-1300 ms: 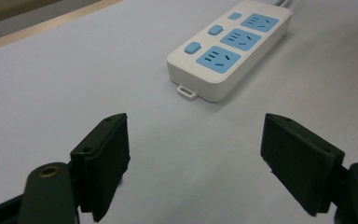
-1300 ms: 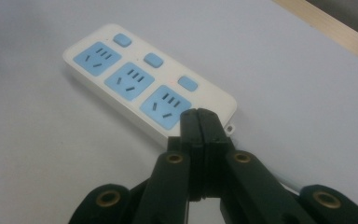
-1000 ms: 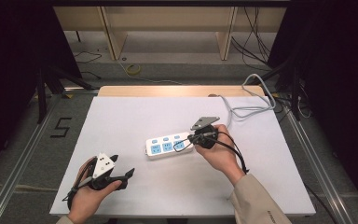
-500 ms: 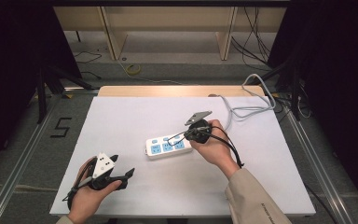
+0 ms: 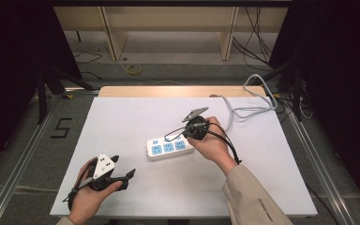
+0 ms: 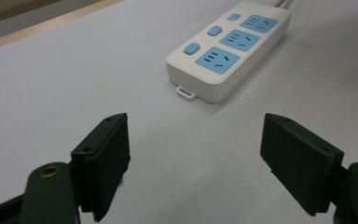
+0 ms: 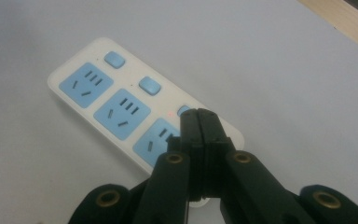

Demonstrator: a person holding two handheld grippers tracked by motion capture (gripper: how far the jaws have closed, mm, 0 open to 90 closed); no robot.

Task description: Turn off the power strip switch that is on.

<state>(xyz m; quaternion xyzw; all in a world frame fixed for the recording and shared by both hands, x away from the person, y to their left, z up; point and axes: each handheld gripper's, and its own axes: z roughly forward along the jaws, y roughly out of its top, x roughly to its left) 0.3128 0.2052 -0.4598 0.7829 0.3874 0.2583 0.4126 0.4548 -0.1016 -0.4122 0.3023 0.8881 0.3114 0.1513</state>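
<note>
A white power strip (image 5: 168, 148) with three blue sockets and three blue switches lies flat near the middle of the white table (image 5: 122, 117). My right gripper (image 5: 183, 137) is shut and empty. In the right gripper view its closed tips (image 7: 199, 114) sit over the switch at the strip's (image 7: 107, 100) cable end, and a small red light glows beside that switch. Whether the tips touch the switch I cannot tell. My left gripper (image 5: 123, 168) rests open at the front left with nothing between its jaws. From the left gripper (image 6: 193, 140) the strip (image 6: 228, 51) lies ahead, well clear of it.
The strip's grey cable (image 5: 243, 110) loops off the table's back right corner. A wooden edge (image 5: 168, 91) runs along the far side. More cables lie on the floor behind, and a taped "5" (image 5: 62, 127) marks the floor at the left.
My right gripper has shifted a little to the left and farther back, onto the strip's cable end, staying shut. The left gripper and the strip have not moved.
</note>
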